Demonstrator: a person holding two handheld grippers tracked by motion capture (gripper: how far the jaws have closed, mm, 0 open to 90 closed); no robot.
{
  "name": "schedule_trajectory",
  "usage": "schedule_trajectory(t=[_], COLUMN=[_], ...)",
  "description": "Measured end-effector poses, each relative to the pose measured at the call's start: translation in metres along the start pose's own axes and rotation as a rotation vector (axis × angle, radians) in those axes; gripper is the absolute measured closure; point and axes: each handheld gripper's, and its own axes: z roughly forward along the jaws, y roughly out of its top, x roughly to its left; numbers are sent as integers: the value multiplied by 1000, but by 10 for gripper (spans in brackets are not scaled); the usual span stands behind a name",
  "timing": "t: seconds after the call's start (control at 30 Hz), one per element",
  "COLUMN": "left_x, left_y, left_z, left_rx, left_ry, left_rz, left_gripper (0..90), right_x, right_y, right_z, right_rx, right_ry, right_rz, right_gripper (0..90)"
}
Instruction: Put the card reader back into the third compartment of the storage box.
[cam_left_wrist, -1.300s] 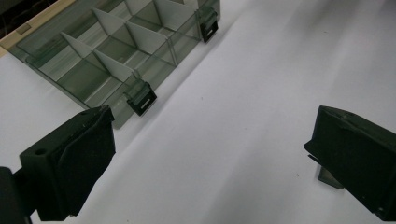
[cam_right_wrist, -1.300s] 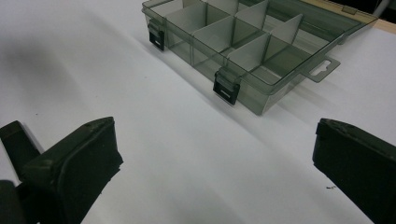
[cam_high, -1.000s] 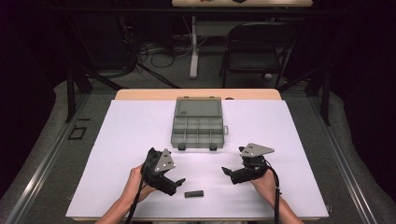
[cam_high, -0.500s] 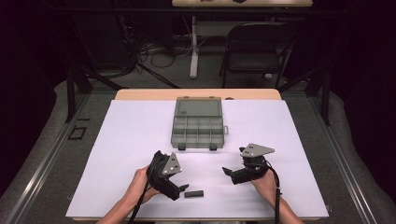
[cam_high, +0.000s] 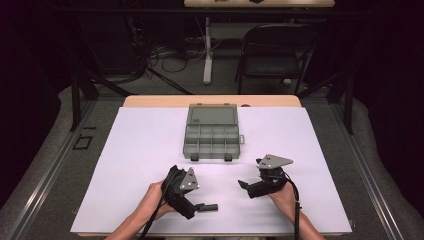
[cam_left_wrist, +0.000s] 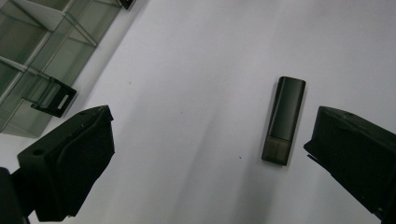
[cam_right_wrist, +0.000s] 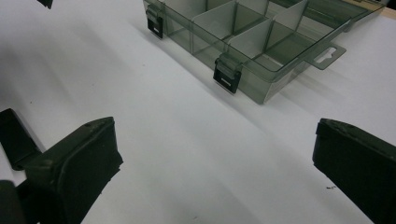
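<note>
A folding chair (cam_high: 278, 50) and cables (cam_high: 165, 55) sit beyond the table (cam_high: 150, 101).

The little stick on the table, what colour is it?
Black, the stick shows best in the left gripper view.

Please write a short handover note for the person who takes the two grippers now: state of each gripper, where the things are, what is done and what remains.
Left gripper: open, low over the white table cover, jaws on either side of the small black stick, not touching it.
Right gripper: open, holds nothing, over bare cover in front of the box.
Compartment box: at the middle of the table, lid open, the compartments look empty.
Done: nothing gripped yet; the stick lies flat on the cover.
Left: probably close the left jaws on the stick, lift it and put it in a compartment.
</note>
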Motion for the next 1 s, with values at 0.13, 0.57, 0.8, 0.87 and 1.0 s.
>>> schedule_trajectory(t=[0.13,0.57,0.8,0.87,1.0], left_x=[-3,-8,-10,-11,-12], left_y=[1,2,2,2,4], left_z=[3,8,12,13,14], left_rx=[14,40,51,63,82], left_ry=[-11,-40,-48,-54,-66], left_rz=[10,29,37,35,44], left_gripper=[0,26,36,36,45], right_x=[0,0,0,0,1], right_y=[0,0,-1,-1,-1], right_z=[0,0,-1,-2,-3], right_rx=[2,4,3,-1,-2], right_ry=[4,3,3,-2,-1], right_rz=[-7,-5,-7,-3,-8], right_gripper=[0,0,0,0,0])
